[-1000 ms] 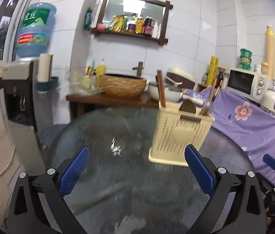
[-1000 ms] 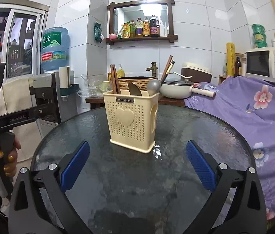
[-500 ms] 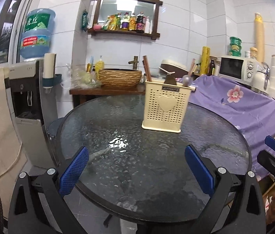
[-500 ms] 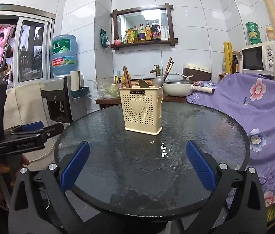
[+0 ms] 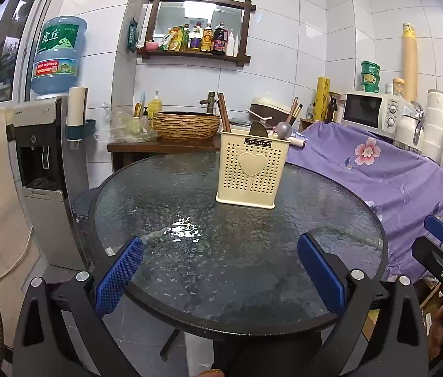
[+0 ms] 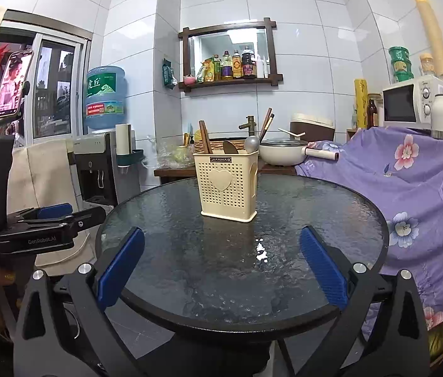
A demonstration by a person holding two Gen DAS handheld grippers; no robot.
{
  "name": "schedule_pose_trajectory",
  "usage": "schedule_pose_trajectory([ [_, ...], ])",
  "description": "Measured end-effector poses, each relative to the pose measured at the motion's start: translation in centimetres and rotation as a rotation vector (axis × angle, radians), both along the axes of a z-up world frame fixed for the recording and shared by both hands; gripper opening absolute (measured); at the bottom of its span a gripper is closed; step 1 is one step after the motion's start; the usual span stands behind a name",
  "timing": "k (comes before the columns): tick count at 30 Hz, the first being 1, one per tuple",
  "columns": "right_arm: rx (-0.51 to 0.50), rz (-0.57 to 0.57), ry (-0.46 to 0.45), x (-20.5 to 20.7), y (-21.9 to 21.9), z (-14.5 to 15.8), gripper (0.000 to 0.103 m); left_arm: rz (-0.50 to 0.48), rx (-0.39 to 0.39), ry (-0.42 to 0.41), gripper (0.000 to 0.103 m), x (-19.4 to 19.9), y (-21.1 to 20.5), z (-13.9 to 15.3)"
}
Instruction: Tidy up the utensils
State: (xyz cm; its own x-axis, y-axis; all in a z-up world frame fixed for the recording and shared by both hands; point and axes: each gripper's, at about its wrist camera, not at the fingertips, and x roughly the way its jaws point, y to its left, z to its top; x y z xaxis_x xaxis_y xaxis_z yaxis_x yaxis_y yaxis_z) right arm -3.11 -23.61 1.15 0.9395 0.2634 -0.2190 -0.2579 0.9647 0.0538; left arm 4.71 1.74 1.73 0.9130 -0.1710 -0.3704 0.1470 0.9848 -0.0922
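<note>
Utensils are all standing in the cream holder [image 5: 250,169], which sits ahead of both my grippers, well apart from them, toward the far side of the round glass worktop [image 5: 190,251]. From my left gripper [image 5: 219,275] the holder lies ahead and a little to the right; from my right gripper [image 6: 221,267] it is ahead and almost centred. Both grippers hang spread wide at the near rim of the worktop, with nothing between their blue pads [image 6: 120,259].

Inside the holder I can make out dark chopsticks [image 6: 205,140] leaning left, a wooden spoon [image 6: 230,147], a metal spoon [image 6: 251,143] and more sticks [image 6: 266,125] slanting right. Nothing loose lies on the glass that I can see, so I judge the sorting is finished or nearly so.

The risks from here are mostly of my own making. The holder is light, tall and top-heavy with long handles leaning outward, and it stands on smooth glass; a nudge from either gripper could slide it or tip it. Catching a leaning stick would lever it over. My two grippers are also near each other at the rim, so a careless swing could knock them together.
</note>
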Motion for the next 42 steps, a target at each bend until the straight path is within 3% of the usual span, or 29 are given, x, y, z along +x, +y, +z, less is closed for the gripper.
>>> schedule_pose_trajectory([
  [42,-0.019,-0.001,-0.007,-0.7,1.4,0.2,0.097,0.003,0.007,0.007,0.097,-1.2,-0.4,0.0],
])
